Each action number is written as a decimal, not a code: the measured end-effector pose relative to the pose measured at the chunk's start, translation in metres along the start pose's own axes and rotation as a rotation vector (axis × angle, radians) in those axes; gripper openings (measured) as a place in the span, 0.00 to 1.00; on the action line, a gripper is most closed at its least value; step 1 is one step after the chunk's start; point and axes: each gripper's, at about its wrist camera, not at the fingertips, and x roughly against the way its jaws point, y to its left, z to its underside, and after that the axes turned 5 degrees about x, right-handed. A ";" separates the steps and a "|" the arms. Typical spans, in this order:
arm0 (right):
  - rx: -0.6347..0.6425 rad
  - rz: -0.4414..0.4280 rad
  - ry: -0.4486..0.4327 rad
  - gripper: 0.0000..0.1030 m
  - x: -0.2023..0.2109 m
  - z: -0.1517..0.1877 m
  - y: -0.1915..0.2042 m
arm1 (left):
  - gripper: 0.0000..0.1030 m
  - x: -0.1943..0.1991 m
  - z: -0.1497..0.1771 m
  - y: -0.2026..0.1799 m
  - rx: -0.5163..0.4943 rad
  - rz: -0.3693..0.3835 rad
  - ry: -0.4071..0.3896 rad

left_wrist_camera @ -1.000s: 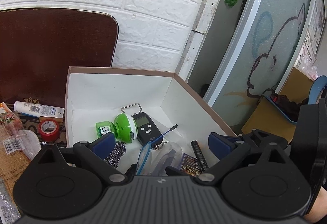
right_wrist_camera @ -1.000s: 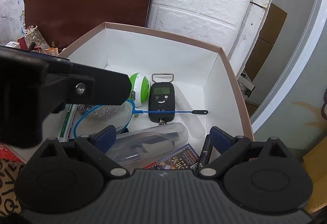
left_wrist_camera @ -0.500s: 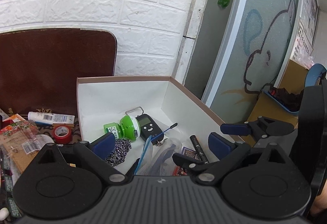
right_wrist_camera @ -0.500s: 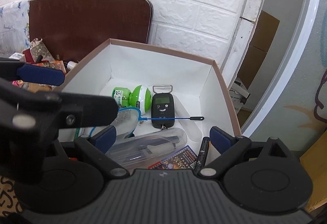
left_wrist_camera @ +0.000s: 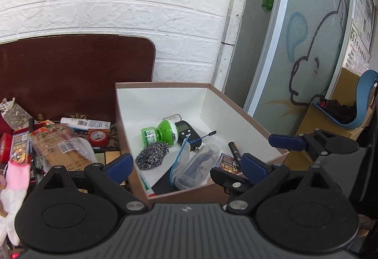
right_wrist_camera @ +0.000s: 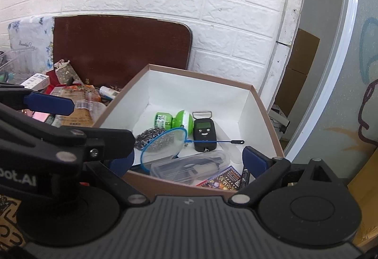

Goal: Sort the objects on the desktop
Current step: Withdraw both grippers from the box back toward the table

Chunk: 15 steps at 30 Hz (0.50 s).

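A brown-rimmed cardboard box (left_wrist_camera: 163, 84) with white walls stands against the brick wall. Inside it lie a green lamp (left_wrist_camera: 166, 132), a black hand scale (right_wrist_camera: 204, 131), a steel scourer (left_wrist_camera: 152, 156), a blue net strainer (right_wrist_camera: 163, 143), a clear plastic case (right_wrist_camera: 189, 165), a black marker (left_wrist_camera: 235, 150) and a colourful card pack (right_wrist_camera: 223, 182). My left gripper (left_wrist_camera: 186, 164) hangs open over the box's near edge, holding nothing. My right gripper (right_wrist_camera: 187, 160) is open and empty too, just right of the left one. One of the left gripper's fingers (right_wrist_camera: 49, 103) crosses the right wrist view.
Left of the box the table holds a red tape roll (left_wrist_camera: 98, 137), a white tube (left_wrist_camera: 85, 123), snack packets (left_wrist_camera: 59, 147) and a pink-and-white glove (left_wrist_camera: 14, 178). A dark brown board (left_wrist_camera: 70, 74) leans on the wall. A blue chair (left_wrist_camera: 361, 98) and cardboard boxes stand at the right.
Both grippers have drawn back and up from the box, so more of the cluttered table at the left shows. The things in the box have not moved.
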 end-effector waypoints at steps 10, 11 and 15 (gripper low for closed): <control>-0.023 -0.043 -0.021 0.93 0.027 0.018 0.034 | 0.97 0.030 0.025 0.014 0.011 -0.038 0.001; -0.023 -0.046 -0.022 0.93 0.029 0.020 0.038 | 0.97 0.033 0.028 0.016 0.017 -0.041 0.004; -0.027 -0.060 -0.016 0.93 0.033 0.027 0.055 | 0.97 0.043 0.040 0.028 0.051 -0.055 0.011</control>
